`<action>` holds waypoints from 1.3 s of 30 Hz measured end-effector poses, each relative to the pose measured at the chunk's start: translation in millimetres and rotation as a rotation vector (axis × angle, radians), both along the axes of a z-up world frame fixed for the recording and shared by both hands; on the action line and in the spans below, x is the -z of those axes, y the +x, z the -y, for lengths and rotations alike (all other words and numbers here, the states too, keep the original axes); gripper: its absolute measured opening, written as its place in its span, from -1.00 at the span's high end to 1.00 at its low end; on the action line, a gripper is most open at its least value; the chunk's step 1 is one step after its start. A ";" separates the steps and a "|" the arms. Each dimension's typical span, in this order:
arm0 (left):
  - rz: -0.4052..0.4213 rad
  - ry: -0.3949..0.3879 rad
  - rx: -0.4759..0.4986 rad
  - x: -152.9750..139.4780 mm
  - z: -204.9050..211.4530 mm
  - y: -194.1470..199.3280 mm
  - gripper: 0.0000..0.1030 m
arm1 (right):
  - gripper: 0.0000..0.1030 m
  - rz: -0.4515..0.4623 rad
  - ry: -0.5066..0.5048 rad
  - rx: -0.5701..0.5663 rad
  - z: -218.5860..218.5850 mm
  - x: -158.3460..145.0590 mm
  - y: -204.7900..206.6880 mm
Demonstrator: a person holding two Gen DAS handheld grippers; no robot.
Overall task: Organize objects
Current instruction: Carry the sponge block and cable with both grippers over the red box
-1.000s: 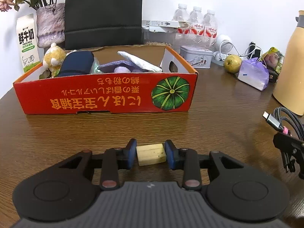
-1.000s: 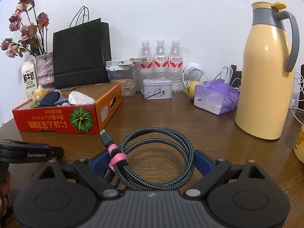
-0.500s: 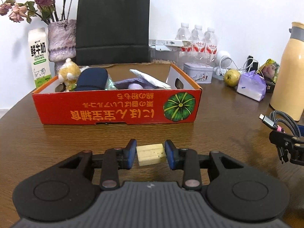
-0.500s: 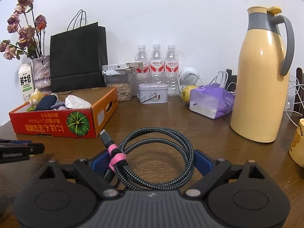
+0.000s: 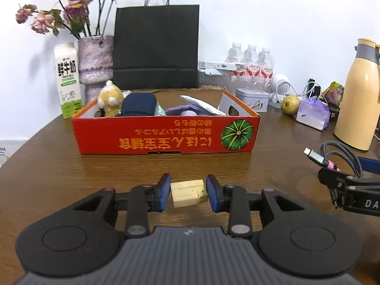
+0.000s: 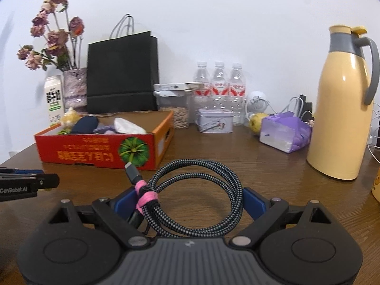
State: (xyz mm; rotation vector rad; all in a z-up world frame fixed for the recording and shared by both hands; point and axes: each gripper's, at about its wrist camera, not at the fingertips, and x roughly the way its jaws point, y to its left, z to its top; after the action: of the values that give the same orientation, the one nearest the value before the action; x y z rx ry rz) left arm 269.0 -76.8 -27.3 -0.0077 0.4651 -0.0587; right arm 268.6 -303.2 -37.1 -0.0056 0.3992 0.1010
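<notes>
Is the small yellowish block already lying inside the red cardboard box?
No, the block is clamped in the left gripper, short of the red box.

Low wrist views (shared red box)

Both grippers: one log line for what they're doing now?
left gripper: shut on yellow block | right gripper: shut on coiled cable | orange box: ahead

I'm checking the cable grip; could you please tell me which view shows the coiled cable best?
The right wrist view: the whole coiled cable lies between the right claw pads. The left wrist view shows only its plug end and part of the coil at the right edge.
</notes>
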 end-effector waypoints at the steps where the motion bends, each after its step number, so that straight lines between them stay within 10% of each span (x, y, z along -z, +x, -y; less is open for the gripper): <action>1: 0.005 -0.003 -0.002 -0.7 -2.7 -3.4 0.35 | -0.80 0.000 -0.003 -0.004 -4.2 0.0 -2.6; 39: 0.099 -0.043 -0.102 -50.0 -82.3 -24.7 0.35 | -0.80 0.057 0.007 -0.133 -128.1 -42.5 -1.1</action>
State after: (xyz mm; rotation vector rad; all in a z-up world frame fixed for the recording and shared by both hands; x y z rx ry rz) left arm 244.3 5.5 22.7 -0.0700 0.3635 0.0307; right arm 267.5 -175.1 5.4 -0.0281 0.3408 0.2330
